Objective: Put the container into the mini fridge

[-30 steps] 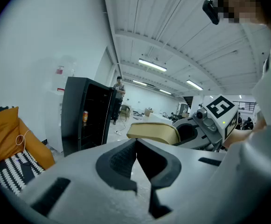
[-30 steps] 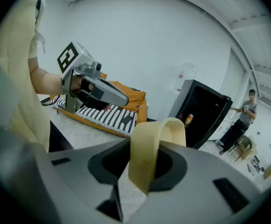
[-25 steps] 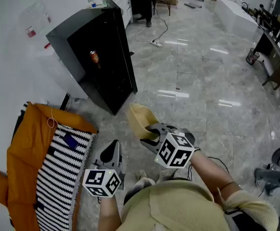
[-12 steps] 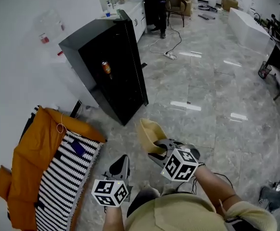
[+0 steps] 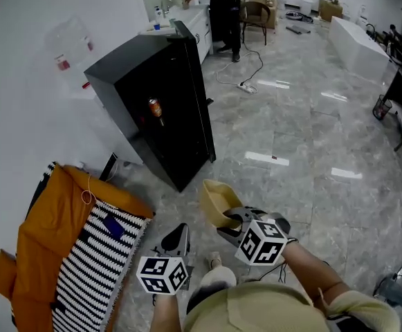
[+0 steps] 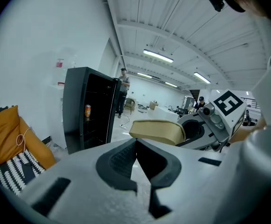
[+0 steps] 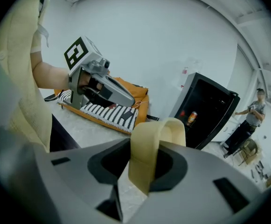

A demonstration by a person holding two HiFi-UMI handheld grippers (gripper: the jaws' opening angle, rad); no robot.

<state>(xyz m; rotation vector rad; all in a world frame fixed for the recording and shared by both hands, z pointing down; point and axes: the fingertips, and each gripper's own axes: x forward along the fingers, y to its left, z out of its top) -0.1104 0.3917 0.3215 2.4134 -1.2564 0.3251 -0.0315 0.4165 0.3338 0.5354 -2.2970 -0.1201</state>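
Observation:
The beige container point(image 5: 216, 200) is held up above the floor, with my right gripper point(image 5: 230, 220) shut on its rim. In the right gripper view the container's wall point(image 7: 156, 134) stands pinched between the two dark pads. My left gripper point(image 5: 175, 237) hangs beside it to the left, shut and holding nothing; in its own view its pads meet at the tip point(image 6: 136, 143). The black mini fridge point(image 5: 152, 102) stands ahead against the white wall with its dark front toward me and a can point(image 5: 155, 108) on a shelf. Both grippers are well short of it.
An orange and black-and-white striped cloth point(image 5: 69, 247) lies on the floor at the left. A person point(image 5: 221, 5) stands at a white counter behind the fridge. A power strip with its cable point(image 5: 245, 85) lies on the grey marble floor.
The fridge has slid lower and to the right in the head view and looks a little nearer. The right gripper keeps its hold on the container; the left stays shut.

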